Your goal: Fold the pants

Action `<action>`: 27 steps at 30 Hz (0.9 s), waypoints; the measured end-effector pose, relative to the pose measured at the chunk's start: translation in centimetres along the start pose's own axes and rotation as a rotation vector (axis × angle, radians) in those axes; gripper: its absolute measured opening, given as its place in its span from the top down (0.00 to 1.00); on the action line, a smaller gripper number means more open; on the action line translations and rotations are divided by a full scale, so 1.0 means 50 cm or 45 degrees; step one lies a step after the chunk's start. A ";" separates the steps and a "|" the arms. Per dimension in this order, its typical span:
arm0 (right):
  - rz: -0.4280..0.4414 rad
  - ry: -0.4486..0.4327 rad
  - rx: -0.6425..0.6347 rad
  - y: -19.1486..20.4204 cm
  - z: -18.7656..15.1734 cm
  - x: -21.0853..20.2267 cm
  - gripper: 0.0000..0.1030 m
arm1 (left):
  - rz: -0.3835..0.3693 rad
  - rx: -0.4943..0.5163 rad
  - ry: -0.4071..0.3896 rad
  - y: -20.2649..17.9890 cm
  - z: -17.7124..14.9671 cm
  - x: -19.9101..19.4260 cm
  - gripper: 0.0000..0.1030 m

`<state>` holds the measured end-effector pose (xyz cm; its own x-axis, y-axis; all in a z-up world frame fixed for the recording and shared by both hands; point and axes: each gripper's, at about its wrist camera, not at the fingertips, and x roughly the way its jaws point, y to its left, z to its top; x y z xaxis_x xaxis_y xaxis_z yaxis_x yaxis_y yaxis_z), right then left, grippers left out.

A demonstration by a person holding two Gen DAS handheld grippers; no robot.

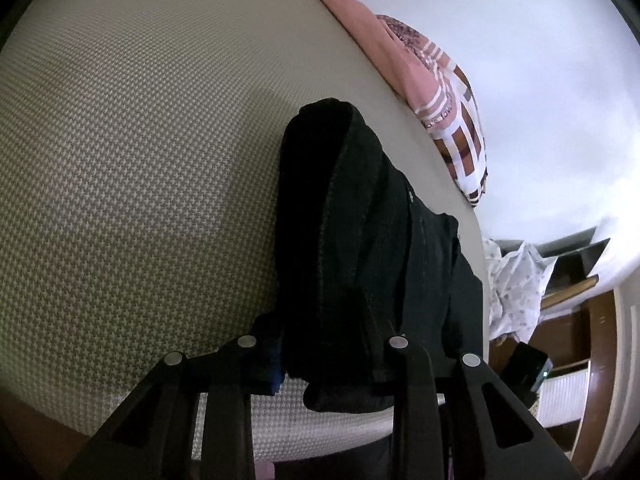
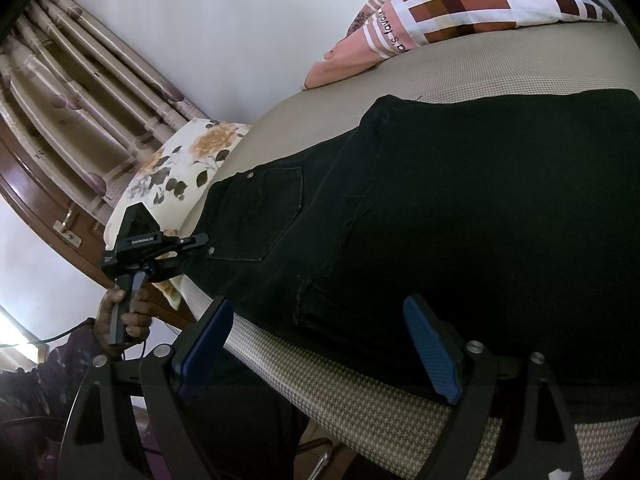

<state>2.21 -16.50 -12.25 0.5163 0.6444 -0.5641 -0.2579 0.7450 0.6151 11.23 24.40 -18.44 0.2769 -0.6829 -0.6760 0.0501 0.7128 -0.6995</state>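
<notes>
Black pants (image 2: 460, 216) lie across the beige houndstooth mattress (image 2: 360, 404), folded lengthwise, back pocket up. In the left wrist view the pants (image 1: 360, 240) run away from my left gripper (image 1: 324, 344), which is shut on the waistband edge at the mattress edge. The left gripper also shows in the right wrist view (image 2: 196, 244), clamped on the waistband, held by a hand. My right gripper (image 2: 320, 344) is open, its blue pads (image 2: 430, 348) either side of the pants' near edge, close above the fabric.
A pink and checked pillow (image 2: 440, 12) lies at the far end of the bed against a white wall. A floral pillow (image 2: 176, 168) sits by the curtains. A crumpled white cloth (image 1: 516, 284) and wooden furniture (image 1: 580, 320) stand beside the bed.
</notes>
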 end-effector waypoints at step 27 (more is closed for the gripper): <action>0.002 -0.006 0.003 0.003 -0.002 -0.001 0.17 | 0.119 0.066 -0.054 -0.037 -0.006 0.003 0.74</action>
<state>2.04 -16.39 -12.17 0.5196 0.6446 -0.5608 -0.2566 0.7438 0.6172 10.88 22.94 -17.30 0.3232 -0.6064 -0.7265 0.0713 0.7811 -0.6203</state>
